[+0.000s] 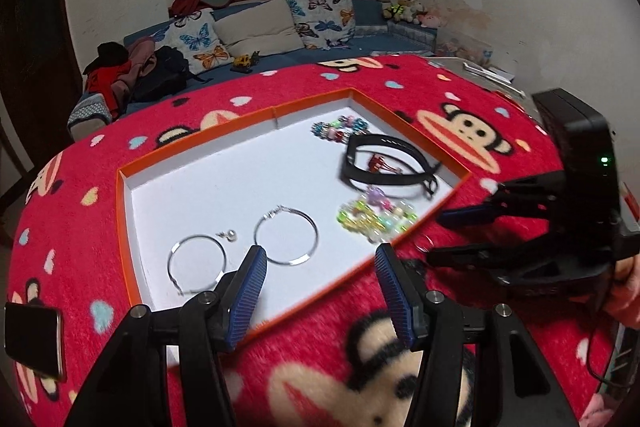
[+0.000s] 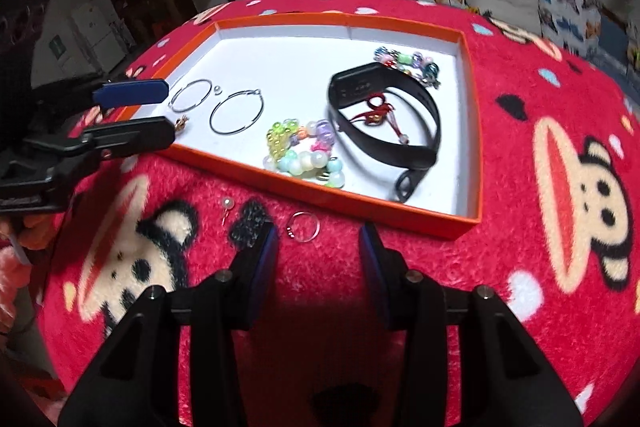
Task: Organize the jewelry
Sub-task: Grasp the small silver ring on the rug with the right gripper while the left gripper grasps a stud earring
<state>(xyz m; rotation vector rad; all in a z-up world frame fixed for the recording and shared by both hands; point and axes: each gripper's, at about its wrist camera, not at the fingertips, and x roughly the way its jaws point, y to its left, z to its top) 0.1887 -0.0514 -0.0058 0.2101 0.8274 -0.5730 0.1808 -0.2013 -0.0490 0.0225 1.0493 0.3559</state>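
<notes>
An orange-rimmed tray (image 2: 474, 131) with a white floor sits on the counter (image 2: 540, 267), which is covered by a red monkey-print cloth. Inside the tray lie two silver hoop earrings (image 1: 286, 235), a small pearl stud (image 1: 231, 236), a pastel bead bracelet (image 2: 304, 151), a darker bead bracelet (image 2: 408, 63) at the far side and a black wristband (image 2: 384, 119) that rings a small red charm (image 2: 376, 113).

Outside the tray, on the cloth just beside its near rim, lie a thin silver ring (image 2: 304, 225) and a pearl-headed pin (image 2: 226, 206) (both small and a little blurred).

The left hand-held gripper (image 1: 320, 259) hovers over the tray's near edge with its jaws apart and nothing between them. The right hand-held gripper (image 2: 318, 233) is also spread wide above the cloth, close to the ring, holding nothing.
</notes>
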